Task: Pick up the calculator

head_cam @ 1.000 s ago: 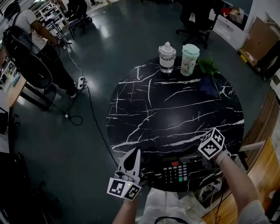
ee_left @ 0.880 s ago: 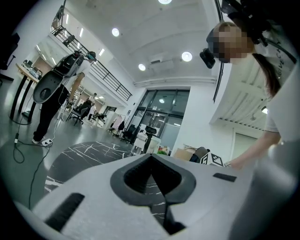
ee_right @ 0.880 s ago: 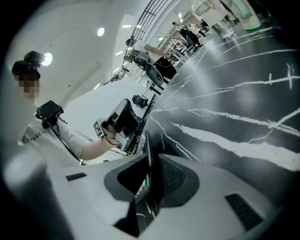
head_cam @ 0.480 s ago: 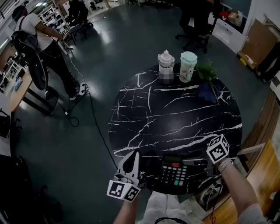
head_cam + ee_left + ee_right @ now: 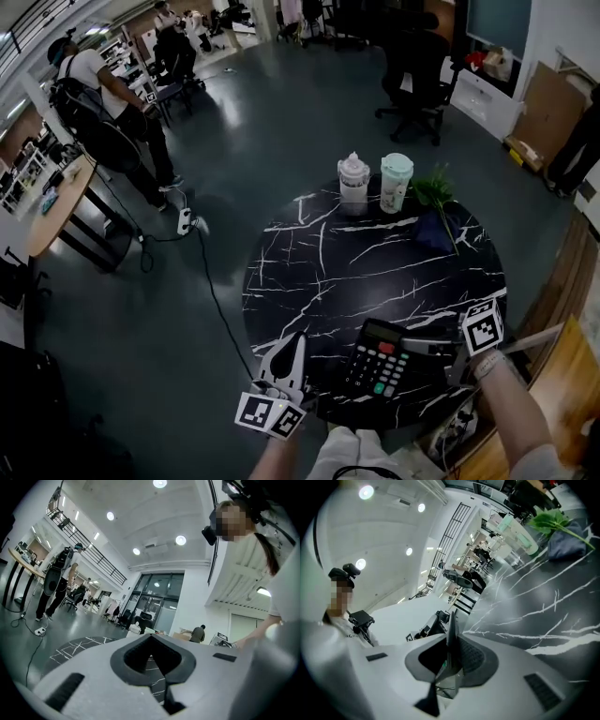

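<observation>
The black calculator, with a red key and a green key, hangs tilted just over the near edge of the round black marble table. My right gripper is shut on its right edge. In the right gripper view the calculator stands edge-on, pinched between the dark pads of the right gripper. My left gripper hovers left of the calculator at the table's near edge, apart from it. Seen in its own view, the left gripper has its tips together with nothing between them.
At the table's far side stand a clear lidded bottle, a mint cup, a green plant sprig and a dark blue cloth. A power strip and cable lie on the floor at left, near a person at a desk.
The right gripper closed on the calculator's right edge and raised it off the table, so it now tilts. The left gripper rose a little beside it.
</observation>
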Demonstrator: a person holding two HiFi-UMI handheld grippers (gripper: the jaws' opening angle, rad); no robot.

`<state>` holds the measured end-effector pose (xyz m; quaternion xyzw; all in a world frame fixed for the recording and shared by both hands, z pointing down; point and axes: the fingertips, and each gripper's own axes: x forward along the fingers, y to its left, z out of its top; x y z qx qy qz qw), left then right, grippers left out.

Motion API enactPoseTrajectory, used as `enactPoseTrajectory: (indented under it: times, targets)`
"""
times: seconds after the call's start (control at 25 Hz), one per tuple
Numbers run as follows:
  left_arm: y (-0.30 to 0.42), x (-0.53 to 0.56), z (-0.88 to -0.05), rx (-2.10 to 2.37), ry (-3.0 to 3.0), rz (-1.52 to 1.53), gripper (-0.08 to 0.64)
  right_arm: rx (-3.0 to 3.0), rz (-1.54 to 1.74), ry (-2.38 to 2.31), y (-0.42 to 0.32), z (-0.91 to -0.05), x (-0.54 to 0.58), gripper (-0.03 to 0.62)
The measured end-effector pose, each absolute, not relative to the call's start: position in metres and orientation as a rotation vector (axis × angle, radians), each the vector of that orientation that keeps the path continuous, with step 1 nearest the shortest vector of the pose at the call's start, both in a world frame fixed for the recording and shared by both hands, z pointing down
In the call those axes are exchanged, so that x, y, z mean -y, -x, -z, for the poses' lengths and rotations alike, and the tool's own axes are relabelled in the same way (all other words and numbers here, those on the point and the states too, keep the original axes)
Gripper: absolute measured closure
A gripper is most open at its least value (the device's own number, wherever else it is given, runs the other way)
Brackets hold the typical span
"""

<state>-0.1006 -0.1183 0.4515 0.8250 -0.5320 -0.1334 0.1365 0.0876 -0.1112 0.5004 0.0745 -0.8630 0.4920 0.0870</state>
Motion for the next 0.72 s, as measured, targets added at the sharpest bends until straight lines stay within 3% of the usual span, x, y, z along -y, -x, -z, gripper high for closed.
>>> enactPoseTrajectory:
  times: [0.72]
  targets:
    - [0.082, 0.115, -0.383, 1.486, -2.473, 0.474, 0.552, 2.757, -1.476, -0.405, -0.103, -0.4, 0.129, 0.537]
